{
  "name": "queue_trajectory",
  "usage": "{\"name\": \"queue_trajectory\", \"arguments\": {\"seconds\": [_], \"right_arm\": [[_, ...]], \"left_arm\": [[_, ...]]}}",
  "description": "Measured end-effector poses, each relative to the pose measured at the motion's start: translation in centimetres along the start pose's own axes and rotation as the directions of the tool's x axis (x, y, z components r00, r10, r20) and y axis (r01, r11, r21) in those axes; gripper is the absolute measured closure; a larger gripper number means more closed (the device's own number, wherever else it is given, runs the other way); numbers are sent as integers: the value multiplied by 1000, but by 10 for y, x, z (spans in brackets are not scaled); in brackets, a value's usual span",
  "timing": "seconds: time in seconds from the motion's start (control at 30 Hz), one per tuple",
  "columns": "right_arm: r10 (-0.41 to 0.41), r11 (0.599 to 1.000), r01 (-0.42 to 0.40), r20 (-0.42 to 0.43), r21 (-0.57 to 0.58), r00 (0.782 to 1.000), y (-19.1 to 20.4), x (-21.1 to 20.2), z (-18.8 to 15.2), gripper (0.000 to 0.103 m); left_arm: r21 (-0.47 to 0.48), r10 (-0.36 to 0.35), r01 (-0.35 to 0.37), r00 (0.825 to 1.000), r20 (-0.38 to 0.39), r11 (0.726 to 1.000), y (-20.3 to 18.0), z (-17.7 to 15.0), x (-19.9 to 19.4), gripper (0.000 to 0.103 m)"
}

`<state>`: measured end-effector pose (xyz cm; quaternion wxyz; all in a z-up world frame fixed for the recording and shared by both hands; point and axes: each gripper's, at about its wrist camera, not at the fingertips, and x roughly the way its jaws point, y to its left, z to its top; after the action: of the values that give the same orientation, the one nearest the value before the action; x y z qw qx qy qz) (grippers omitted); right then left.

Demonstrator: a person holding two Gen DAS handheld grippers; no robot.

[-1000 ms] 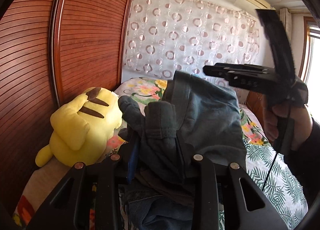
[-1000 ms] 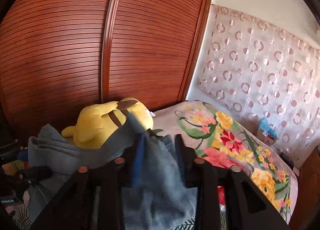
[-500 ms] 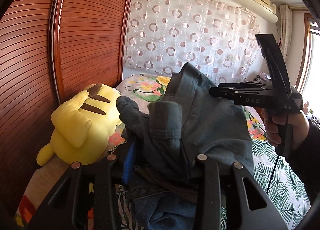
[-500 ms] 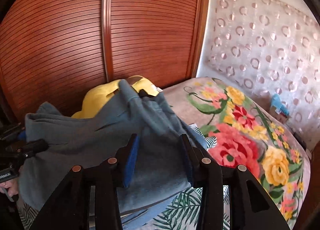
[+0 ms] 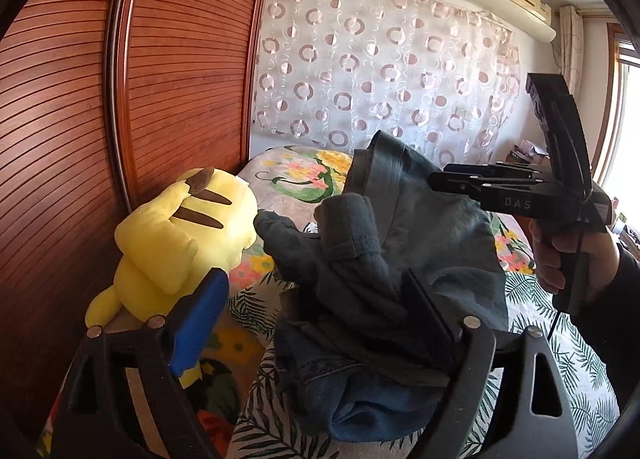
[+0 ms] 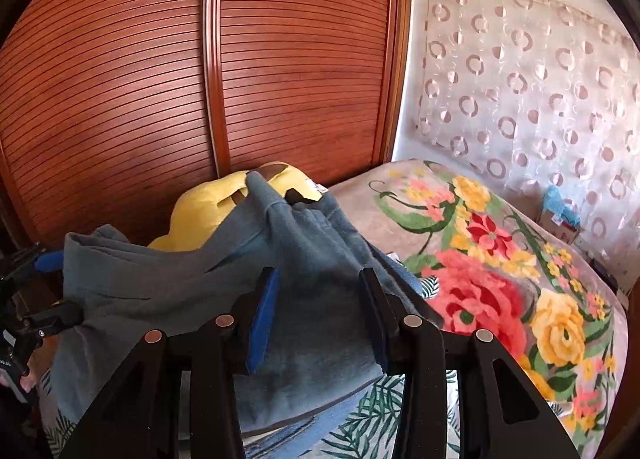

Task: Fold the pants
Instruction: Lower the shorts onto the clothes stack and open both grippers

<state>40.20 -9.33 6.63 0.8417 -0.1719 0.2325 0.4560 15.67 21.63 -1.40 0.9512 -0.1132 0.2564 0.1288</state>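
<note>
Dark blue-grey pants [image 5: 384,259] lie bunched in a heap on the bed, also in the right wrist view [image 6: 224,283]. My left gripper [image 5: 316,291] is open, its jaws wide apart; the cloth drapes over the right finger [image 5: 428,315] and the blue-padded left finger [image 5: 200,319] is clear of it. My right gripper [image 6: 316,299] is open, its jaws standing over the pants with cloth between and below them. From the left wrist view the right gripper [image 5: 440,179] shows side-on above the pants, held by a hand.
A yellow plush toy [image 5: 176,235] lies on the bed against the wooden slatted wardrobe [image 5: 72,119]. The bed has a floral blanket [image 6: 500,251] and a leaf-print sheet [image 5: 560,339]. A patterned curtain [image 5: 380,71] hangs behind the bed.
Both grippers opened and let go of the pants. The pants sank from a lifted bunch down onto the bed.
</note>
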Motion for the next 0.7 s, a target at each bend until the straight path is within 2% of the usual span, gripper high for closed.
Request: {"name": "queue_trajectory", "arguments": {"seconds": [0.13, 0.2, 0.27, 0.43, 0.7], "right_arm": [[24, 1000, -24, 6, -4, 1000, 4, -4, -5, 60], [35, 999, -35, 6, -9, 999, 4, -5, -5, 56], [47, 999, -46, 11, -14, 999, 3, -6, -4, 40], [47, 999, -47, 17, -14, 999, 3, -8, -7, 19], [48, 999, -47, 4, -14, 999, 7, -13, -11, 16]], "left_arm": [[36, 41, -41, 999, 2, 999, -3, -1, -4, 14], [31, 51, -51, 999, 6, 998, -1, -1, -6, 14], [28, 59, -59, 998, 10, 998, 1, -1, -8, 14], [23, 59, -59, 998, 4, 998, 4, -2, -11, 14], [47, 78, -77, 997, -20, 996, 0, -7, -14, 14]]}}
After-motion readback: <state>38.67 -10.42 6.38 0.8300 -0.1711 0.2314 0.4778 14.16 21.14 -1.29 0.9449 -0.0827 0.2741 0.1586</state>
